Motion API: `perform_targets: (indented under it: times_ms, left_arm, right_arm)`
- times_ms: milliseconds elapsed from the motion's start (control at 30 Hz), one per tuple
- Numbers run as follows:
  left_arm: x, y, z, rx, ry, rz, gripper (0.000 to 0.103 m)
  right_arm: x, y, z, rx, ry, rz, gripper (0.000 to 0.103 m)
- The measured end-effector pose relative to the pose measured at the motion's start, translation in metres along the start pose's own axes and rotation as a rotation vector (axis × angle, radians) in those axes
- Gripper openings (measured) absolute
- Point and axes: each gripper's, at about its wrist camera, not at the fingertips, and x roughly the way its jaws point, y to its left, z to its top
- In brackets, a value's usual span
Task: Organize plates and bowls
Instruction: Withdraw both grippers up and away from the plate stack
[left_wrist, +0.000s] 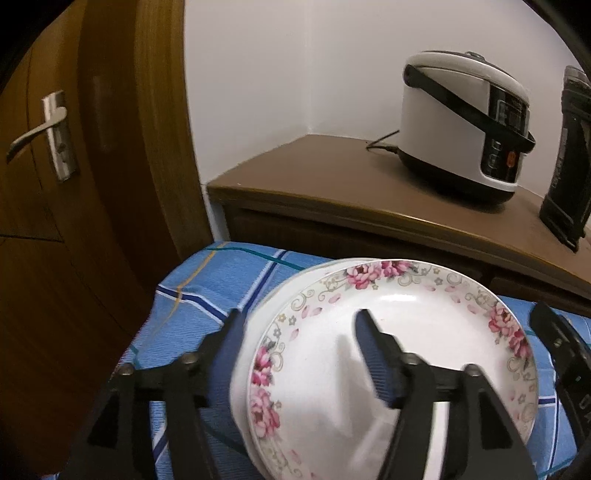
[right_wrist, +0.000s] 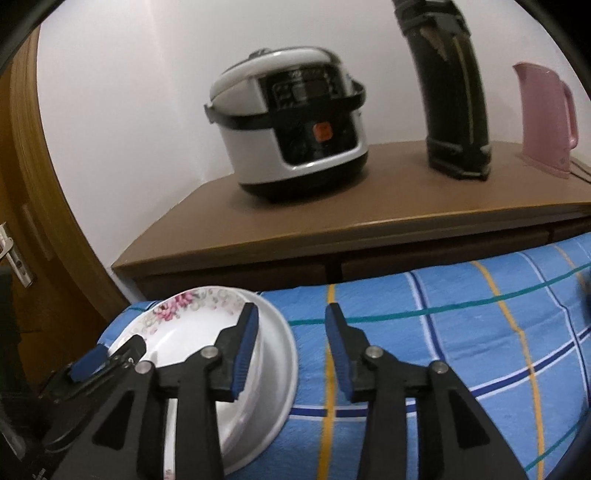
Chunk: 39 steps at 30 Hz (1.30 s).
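A white plate with pink flowers on its rim (left_wrist: 424, 332) lies on a plain white plate (left_wrist: 255, 332), both on a blue checked cloth (left_wrist: 207, 288). My left gripper (left_wrist: 299, 328) is open. Its fingers straddle the stack's left rim, one beside the plates and one above the floral plate's middle. In the right wrist view the floral plate (right_wrist: 184, 332) and the plain plate (right_wrist: 277, 354) lie at the lower left. My right gripper (right_wrist: 291, 328) is open at the stack's right rim, with one finger above the plates and the other above the cloth (right_wrist: 461, 332). Neither gripper holds anything.
Behind the cloth stands a brown wooden cabinet (right_wrist: 332, 229) against a white wall. It carries a white rice cooker (right_wrist: 291, 129), a tall black flask (right_wrist: 454, 92) and a pink kettle (right_wrist: 546, 118). A wooden door (left_wrist: 92, 221) with a metal handle (left_wrist: 40, 129) is at the left.
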Motion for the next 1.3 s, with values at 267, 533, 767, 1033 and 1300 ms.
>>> perform_targets:
  times_ms: [267, 533, 767, 1033, 1300]
  left_arm:
    - [-0.001, 0.010, 0.000, -0.055, -0.010, 0.028, 0.069]
    - [-0.031, 0.010, -0.015, -0.067, -0.072, 0.012, 0.069]
    - [-0.057, 0.001, -0.025, -0.046, -0.081, -0.019, 0.069]
    - [-0.077, -0.013, -0.035, -0.021, -0.058, -0.039, 0.069]
    - [-0.099, -0.024, -0.041, -0.005, -0.087, -0.040, 0.069]
  right_arm:
    - [-0.018, -0.014, -0.005, 0.036, -0.032, -0.031, 0.049]
    - [-0.036, -0.016, -0.009, 0.017, -0.060, -0.036, 0.059]
    - [-0.053, -0.019, -0.016, -0.014, -0.061, -0.024, 0.062]
    - [-0.070, -0.029, -0.022, -0.028, -0.053, -0.006, 0.068]
    - [-0.088, -0.037, -0.026, -0.054, -0.032, 0.000, 0.072]
